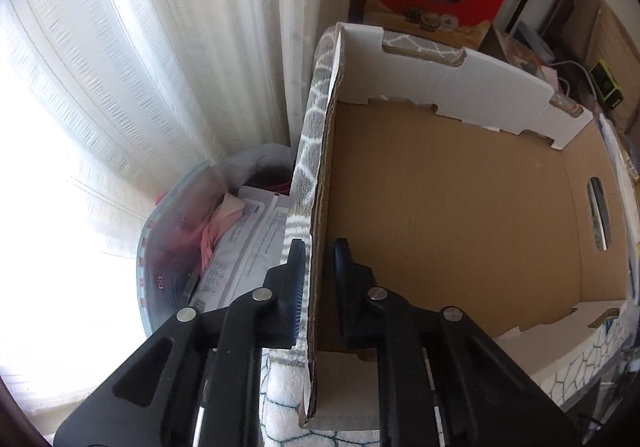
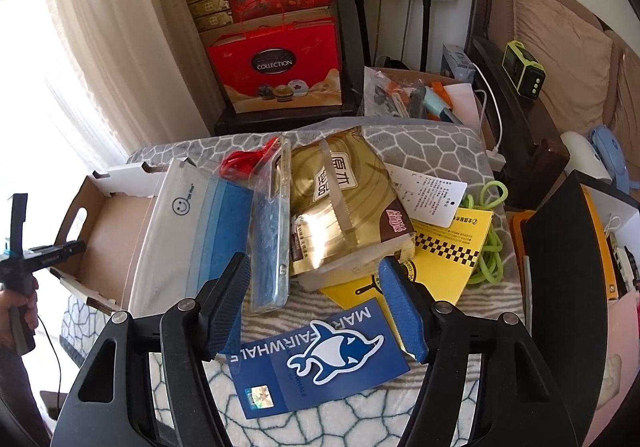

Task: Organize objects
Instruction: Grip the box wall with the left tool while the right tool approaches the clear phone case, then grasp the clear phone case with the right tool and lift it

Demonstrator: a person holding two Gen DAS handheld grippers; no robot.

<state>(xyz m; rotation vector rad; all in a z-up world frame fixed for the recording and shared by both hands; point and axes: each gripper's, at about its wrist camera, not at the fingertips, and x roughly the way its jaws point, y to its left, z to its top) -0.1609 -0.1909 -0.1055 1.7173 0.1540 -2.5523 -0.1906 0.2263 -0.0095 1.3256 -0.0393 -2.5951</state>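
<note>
Two tongs are at work: your left tongs (image 1: 316, 259) are closed on the side wall of the empty cardboard box (image 1: 440, 207), which lies on the patterned blanket (image 2: 424, 143); the wall is light but bends, so hold low near the corner. Your right tongs (image 2: 316, 303) hang half open, empty, above the gold packet (image 2: 344, 207) and the blue card (image 2: 320, 359); the packet looks soft and slippery, so take it across the middle.
</note>
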